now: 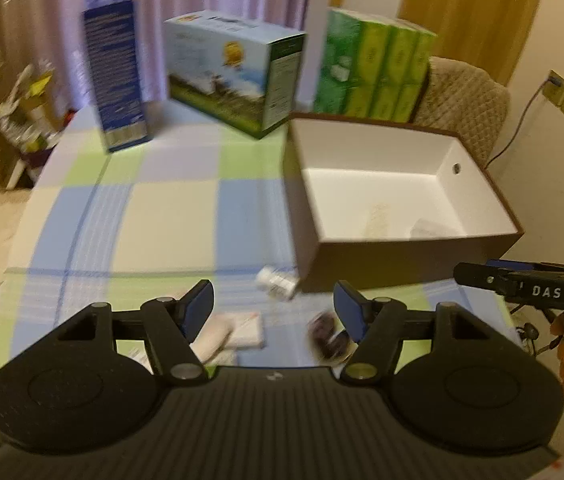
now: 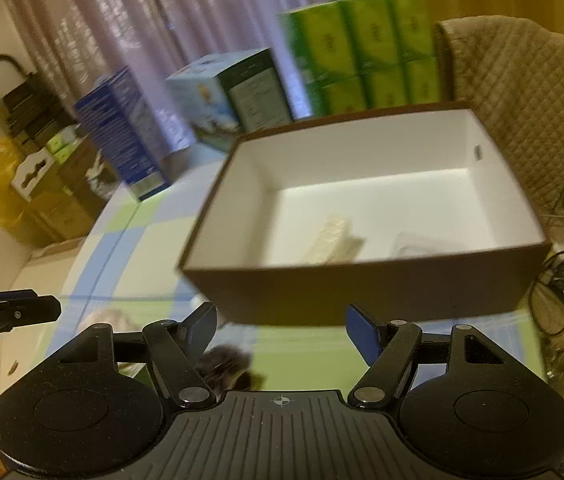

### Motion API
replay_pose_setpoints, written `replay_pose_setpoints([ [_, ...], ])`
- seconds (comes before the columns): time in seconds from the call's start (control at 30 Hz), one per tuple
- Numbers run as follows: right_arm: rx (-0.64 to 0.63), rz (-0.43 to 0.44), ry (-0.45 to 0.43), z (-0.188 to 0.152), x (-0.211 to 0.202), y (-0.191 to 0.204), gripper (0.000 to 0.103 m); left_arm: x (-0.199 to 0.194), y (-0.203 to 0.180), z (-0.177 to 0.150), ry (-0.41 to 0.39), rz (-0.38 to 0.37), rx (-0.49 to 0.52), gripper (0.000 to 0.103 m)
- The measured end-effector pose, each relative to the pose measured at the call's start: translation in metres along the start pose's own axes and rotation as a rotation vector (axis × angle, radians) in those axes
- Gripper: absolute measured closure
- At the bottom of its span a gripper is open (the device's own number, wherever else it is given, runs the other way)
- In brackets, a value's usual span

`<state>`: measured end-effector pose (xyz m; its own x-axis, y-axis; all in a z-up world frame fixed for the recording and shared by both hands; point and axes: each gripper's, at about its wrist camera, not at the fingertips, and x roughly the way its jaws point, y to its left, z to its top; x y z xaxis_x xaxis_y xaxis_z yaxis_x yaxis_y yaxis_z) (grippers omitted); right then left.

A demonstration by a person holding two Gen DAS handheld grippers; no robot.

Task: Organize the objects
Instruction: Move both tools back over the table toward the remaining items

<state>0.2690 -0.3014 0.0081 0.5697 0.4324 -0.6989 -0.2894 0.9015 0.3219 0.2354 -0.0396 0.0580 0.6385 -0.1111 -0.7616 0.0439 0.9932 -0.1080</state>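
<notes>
Open box [image 1: 414, 258] top is clear (cartons [image 1: 238, 70] crowd behind).

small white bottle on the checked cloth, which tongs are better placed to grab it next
Left, probably. The small white bottle lies just ahead of the open left tongs, beside the brown open box. The right tongs, also open, face the box wall.

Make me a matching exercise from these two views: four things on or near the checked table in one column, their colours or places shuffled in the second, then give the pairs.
Things:
1. storage box
2. tall carton
3. tissue packs
4. small white bottle

Descriptions:
A. green, stacked behind the storage box
B. brown outside, white inside, open on top
C. lying on the tablecloth by the storage box's near corner
D. dark blue, standing upright at the far left of the table

Pairs: 1-B, 2-D, 3-A, 4-C
</notes>
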Motion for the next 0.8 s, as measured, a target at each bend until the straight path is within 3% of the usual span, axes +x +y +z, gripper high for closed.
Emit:
replay_pose_setpoints([
  [0.27, -0.05, 0.045, 0.029, -0.024, 0.003, 0.046, 0.034, -0.031, 0.053, -0.043, 0.025, 0.044, -0.058, 0.039],
  [0.8, -0.232, 0.175, 0.128, -0.056, 0.032, 0.114, 0.034, -0.042, 0.1, -0.09, 0.088, 0.108, -0.152, 0.038],
])
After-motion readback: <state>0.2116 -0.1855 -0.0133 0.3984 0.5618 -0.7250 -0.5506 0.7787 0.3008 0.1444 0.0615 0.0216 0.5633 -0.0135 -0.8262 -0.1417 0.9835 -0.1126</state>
